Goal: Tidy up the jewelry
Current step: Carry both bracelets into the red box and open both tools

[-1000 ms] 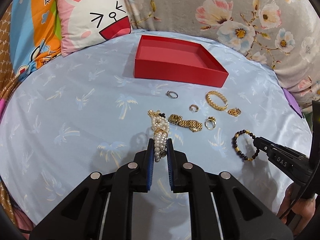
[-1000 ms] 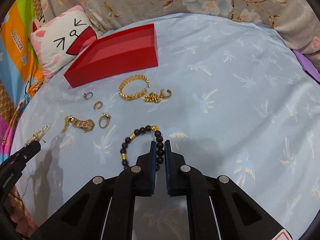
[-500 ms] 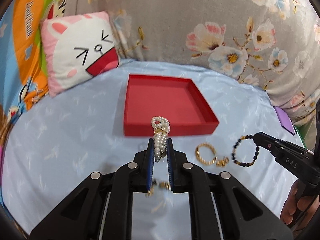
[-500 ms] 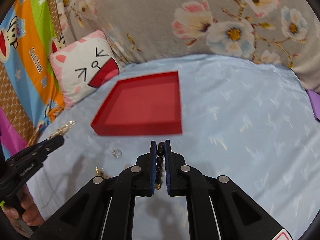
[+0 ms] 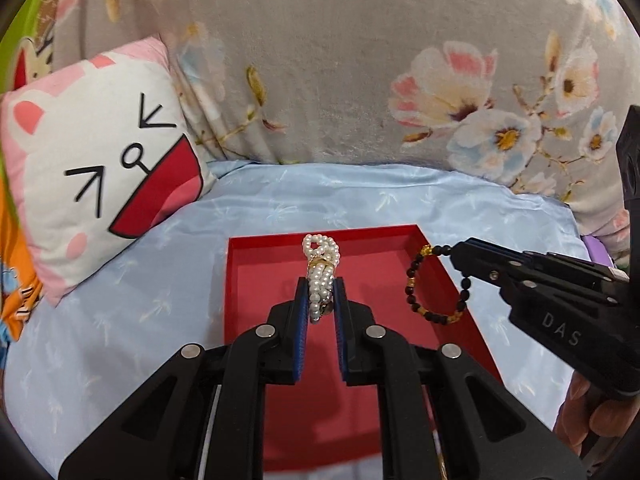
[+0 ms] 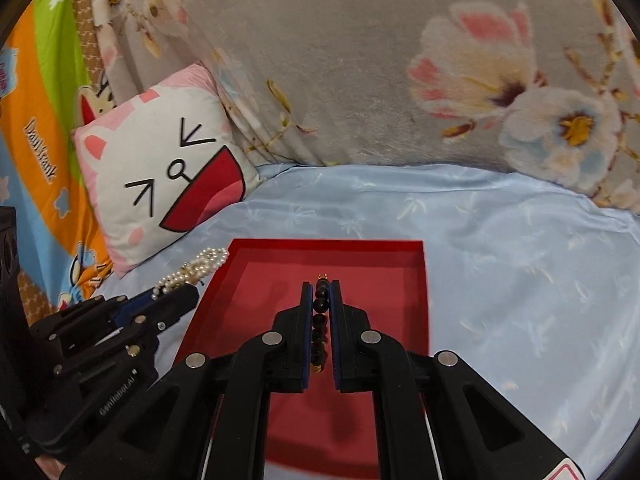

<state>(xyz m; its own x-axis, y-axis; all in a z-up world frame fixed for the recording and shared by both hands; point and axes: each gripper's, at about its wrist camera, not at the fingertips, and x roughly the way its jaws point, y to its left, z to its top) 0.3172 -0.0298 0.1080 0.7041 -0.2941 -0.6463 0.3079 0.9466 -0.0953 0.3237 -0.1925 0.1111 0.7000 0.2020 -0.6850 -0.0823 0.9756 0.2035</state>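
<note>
red tray [image 5: 256, 280] nearer | both fingers pinching bracelets | blue sheet [image 6: 500, 248], floral backrest [image 5: 340, 60]

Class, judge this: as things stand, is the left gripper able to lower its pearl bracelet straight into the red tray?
Probably yes. The left gripper, shut on the pearl bracelet, hangs over the red tray, whose floor below looks bare. The right gripper with the dark bead bracelet sits off to the side.

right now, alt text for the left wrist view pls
The left tongs pinch a pearl bracelet above an open red box on a pale blue sheet. Beside them, the right tongs hold a dark beaded bracelet over the box.
</note>
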